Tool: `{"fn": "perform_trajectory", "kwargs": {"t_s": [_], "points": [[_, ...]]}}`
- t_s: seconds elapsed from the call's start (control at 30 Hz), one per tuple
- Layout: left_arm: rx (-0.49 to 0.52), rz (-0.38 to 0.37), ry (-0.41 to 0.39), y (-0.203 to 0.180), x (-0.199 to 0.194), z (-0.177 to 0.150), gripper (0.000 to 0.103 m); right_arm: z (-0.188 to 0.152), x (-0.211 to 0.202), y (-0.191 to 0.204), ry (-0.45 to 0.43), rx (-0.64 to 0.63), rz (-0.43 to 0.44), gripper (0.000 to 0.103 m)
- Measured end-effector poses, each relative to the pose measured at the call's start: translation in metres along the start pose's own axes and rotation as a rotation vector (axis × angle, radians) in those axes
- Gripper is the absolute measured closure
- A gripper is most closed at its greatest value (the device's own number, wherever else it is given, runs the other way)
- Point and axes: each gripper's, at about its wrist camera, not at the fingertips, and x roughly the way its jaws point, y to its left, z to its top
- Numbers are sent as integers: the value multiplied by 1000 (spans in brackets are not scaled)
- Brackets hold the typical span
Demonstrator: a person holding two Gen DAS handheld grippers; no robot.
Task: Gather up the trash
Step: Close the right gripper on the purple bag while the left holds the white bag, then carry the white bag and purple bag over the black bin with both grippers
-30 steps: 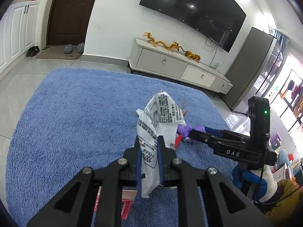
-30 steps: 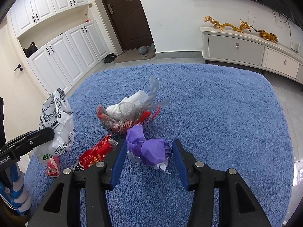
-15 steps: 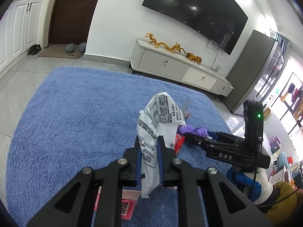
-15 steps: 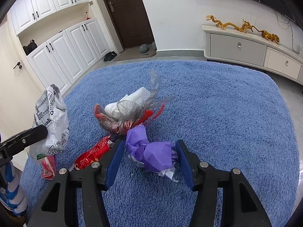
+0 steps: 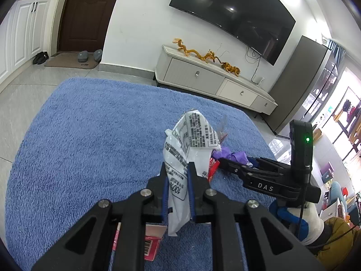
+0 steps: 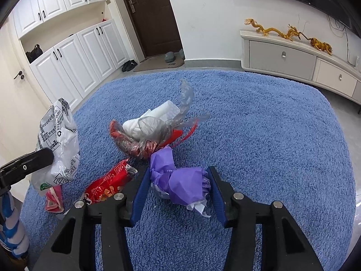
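from my left gripper (image 5: pixel 177 176) i see its two blue-padded jaws pinched tight on a crumpled white plastic bag printed with black text (image 5: pixel 191 140), which stands up from the fingers and hangs a little below them. under the left finger, at about 7 o'clock, a flat pink-and-red carton with a barcode (image 5: pixel 151 246) lies on the shaggy blue carpet (image 5: pixel 90 135). at 3 o'clock my right gripper (image 5: pixel 222 159) reaches in from the side, its tips buried in purple wrapping.

from the right wrist camera, the right gripper (image 6: pixel 178 180) has its blue pads pressed against both sides of a crumpled purple paper wad with white scraps underneath (image 6: pixel 182 183); the grip looks closed on it, and the wad sits low against the carpet, though i cannot tell whether it is lifted off the pile. at 10 o'clock, just beside the left pad, a shiny red snack wrapper (image 6: pixel 106 185) lies flat. just beyond the wad, at 12 o'clock and touching its upper end, sits a clear plastic bag stuffed with white tissue and red packaging (image 6: pixel 153 131). at 9 o'clock the white bag hangs from the other gripper's dark finger, with the pink carton below it.

further out, a pale low tv cabinet (image 6: pixel 293 61) carries golden dragon figurines (image 6: pixel 288 32) at 1 o'clock, and a dark brown door (image 6: pixel 149 15) stands at 11 o'clock.
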Motion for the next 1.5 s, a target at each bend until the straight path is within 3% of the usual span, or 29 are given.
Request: {"fn": "perform_trajectory", "kwargs": {"t_s": [0.5,0.8,1.5], "points": [[3,-31,1,-7,-7,-9,89,-26,-45,6,-21,-6,-31,57],[23,-46,-9,-18,-33,-23,89,-47,-91,15,-55,20,-40,57],[183,-117,-51,-106,-114,-53,89,-101,-228,32,-255,77,-105,57]]}}
